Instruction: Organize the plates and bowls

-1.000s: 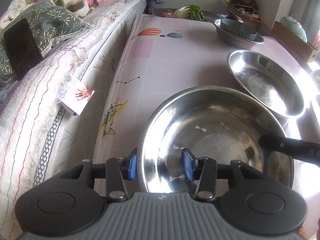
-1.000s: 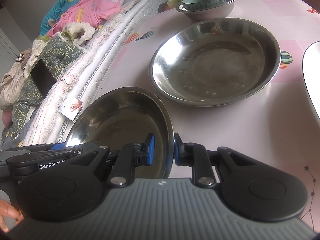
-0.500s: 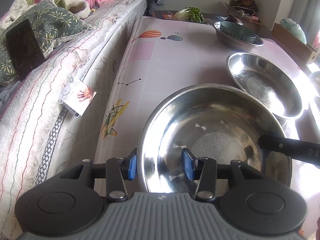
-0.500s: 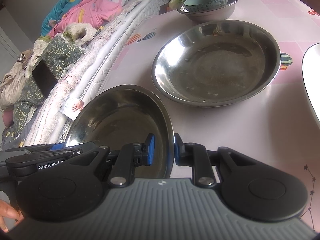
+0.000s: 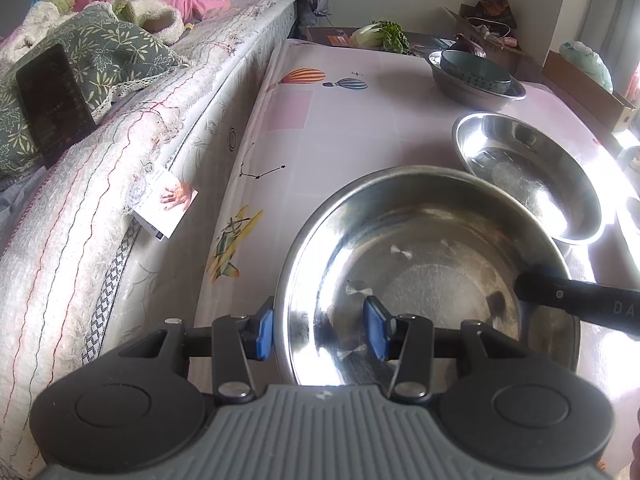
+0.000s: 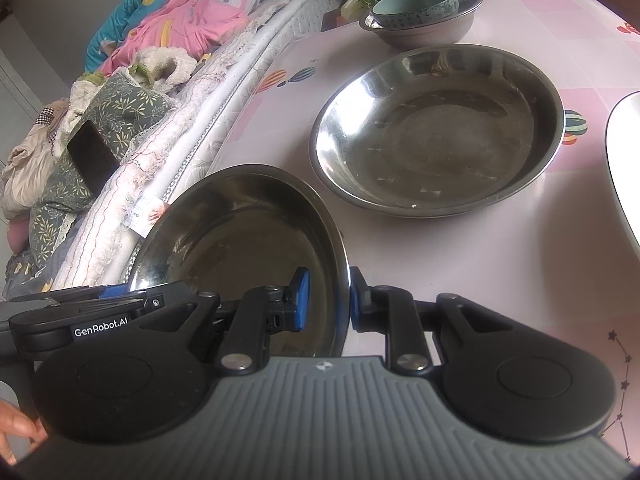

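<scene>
Stainless steel, shiny and round w/ a rolled rim: the near plate (image 5: 432,280) is sitting between both grippers, close to the bed-side edge of the pink table (image 5: 344,128). The left gripper (image 5: 322,330) is straddling the plate's near rim, one blue pad (image 5: 265,332) outside the wall, the other over the inside; pads are standing apart and I can't tell if they're pressing the metal. The right gripper (image 6: 325,300) is pinching the opposite rim, its blue pads (image 6: 301,300) sitting nearly together w/ the thin steel edge between them, clamped on it. Relative to the near plate: a second steel plate (image 6: 440,132), same shallow dished shape, is lying just beyond it, apart, not touching. Further beyond that, a deeper steel bowl (image 6: 424,32) is carrying a pale teal ceramic bowl (image 6: 416,6) w/ a patterned band nested inside. A white plate's (image 6: 624,160) curved edge is showing off to the right side. The table cover is looking glossy, printed w/ balloons and star lines. To the plate's left, a quilted bed (image 5: 120,184) w/ fuzzy trim is running alongside, a dark phone (image 5: 54,100) leaning on a green leafy cushion (image 5: 108,56).
</scene>
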`<state>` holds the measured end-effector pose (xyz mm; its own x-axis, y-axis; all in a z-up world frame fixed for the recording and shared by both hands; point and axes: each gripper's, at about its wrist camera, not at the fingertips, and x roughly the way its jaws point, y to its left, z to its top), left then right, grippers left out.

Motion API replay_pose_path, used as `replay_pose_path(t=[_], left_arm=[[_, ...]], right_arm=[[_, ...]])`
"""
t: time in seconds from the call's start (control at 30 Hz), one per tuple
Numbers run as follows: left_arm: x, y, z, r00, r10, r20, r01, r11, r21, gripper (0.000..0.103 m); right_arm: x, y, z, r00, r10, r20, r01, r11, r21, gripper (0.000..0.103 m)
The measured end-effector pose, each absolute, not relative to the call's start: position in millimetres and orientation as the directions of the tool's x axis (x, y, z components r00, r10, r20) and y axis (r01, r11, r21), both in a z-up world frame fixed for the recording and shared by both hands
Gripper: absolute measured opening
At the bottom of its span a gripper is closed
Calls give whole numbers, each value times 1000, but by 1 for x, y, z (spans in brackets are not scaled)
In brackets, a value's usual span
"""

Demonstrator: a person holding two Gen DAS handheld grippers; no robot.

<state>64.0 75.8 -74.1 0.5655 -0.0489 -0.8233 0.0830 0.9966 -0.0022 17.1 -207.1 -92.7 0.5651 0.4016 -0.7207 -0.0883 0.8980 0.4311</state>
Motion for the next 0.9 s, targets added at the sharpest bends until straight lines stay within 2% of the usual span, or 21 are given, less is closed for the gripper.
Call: replay_pose_path(t=[0.9], left_arm=[[73,67,-44,629,-79,-774,106,994,-16,46]], right_arm=[[16,-222,-66,625,405,-667,-91,887,453,20]])
